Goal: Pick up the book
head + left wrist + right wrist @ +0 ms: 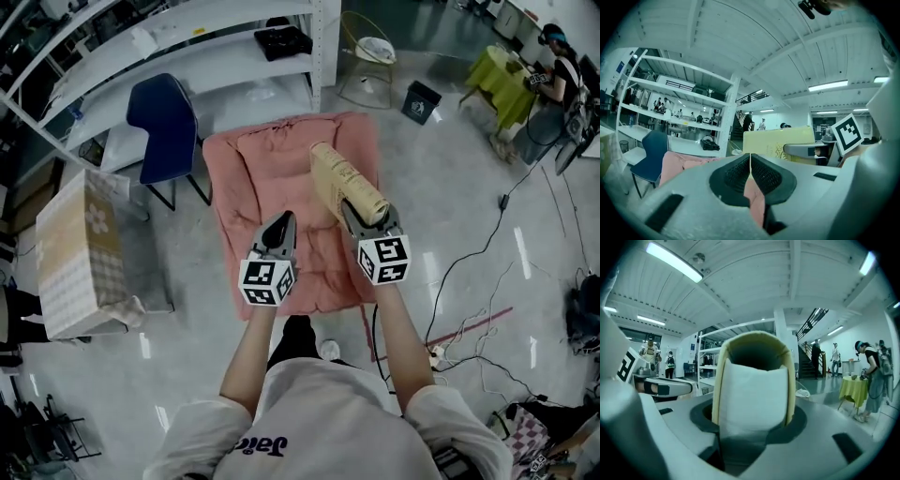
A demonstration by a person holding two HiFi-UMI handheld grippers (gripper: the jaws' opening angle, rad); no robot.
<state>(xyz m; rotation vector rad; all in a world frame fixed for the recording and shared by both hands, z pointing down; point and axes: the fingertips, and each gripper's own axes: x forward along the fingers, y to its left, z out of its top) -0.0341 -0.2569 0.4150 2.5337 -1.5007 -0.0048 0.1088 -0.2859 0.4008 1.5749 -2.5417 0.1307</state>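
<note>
A thick tan-covered book (339, 184) is held up in the air above the pink cushioned seat (253, 178). My right gripper (367, 221) is shut on its near end. In the right gripper view the book (754, 390) fills the gap between the jaws, white page block facing me. My left gripper (278, 234) hangs beside it on the left, shut with nothing held; its black pads (765, 176) meet in the left gripper view. There the book (778, 143) shows as a yellow slab to the right, with the right gripper (806, 151) on it.
A blue chair (167, 127) and white shelving (197, 56) stand behind the pink seat. A patterned box (80, 251) sits at the left. Cables (487, 319) run across the floor at right. A person at a yellow-green table (502, 80) is far right.
</note>
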